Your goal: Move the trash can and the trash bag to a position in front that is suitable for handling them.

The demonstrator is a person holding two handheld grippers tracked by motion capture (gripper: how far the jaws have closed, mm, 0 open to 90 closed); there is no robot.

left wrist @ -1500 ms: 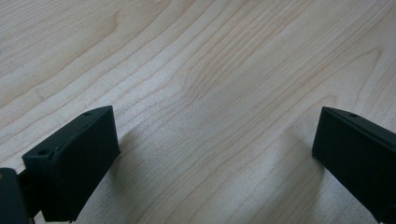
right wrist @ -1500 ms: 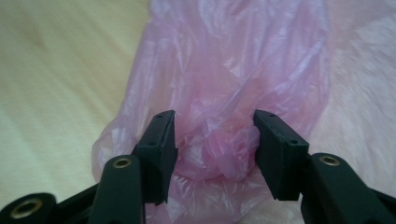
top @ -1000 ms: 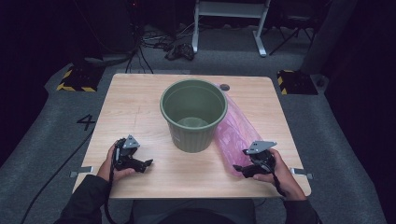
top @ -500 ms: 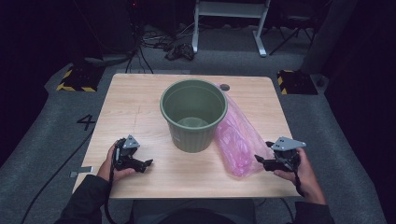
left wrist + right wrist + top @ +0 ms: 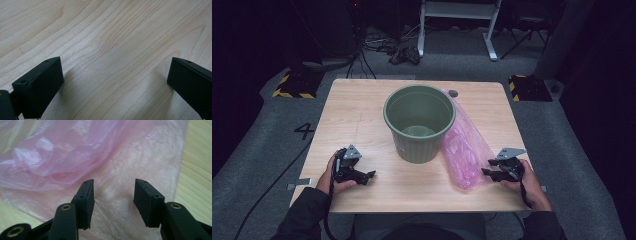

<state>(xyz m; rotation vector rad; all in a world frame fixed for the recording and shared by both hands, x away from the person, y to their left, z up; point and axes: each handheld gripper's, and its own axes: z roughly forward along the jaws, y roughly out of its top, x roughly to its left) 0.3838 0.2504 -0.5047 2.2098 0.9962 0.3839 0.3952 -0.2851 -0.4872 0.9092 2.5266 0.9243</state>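
A green plastic bin (image 5: 419,122) stands upright in the middle of the wooden table (image 5: 357,110). A crumpled pink plastic bag (image 5: 464,150) lies flat beside it on the right, touching its side. My right gripper (image 5: 486,172) is at the bag's near right edge. In the right gripper view it (image 5: 113,192) is open, its jaws low over the pink bag (image 5: 62,152) and gripping nothing. My left gripper (image 5: 364,176) rests on the table left of the bin. In the left gripper view it (image 5: 115,82) is wide open over bare wood.
The table's front edge (image 5: 412,210) runs just under both hands. A small dark hole (image 5: 454,93) sits in the tabletop behind the bin. Beyond the table are a grey floor, cables and a white frame (image 5: 459,20).
My right gripper drew back to the right from over the bag's near end to its right edge. The left gripper, bin and bag stayed still.
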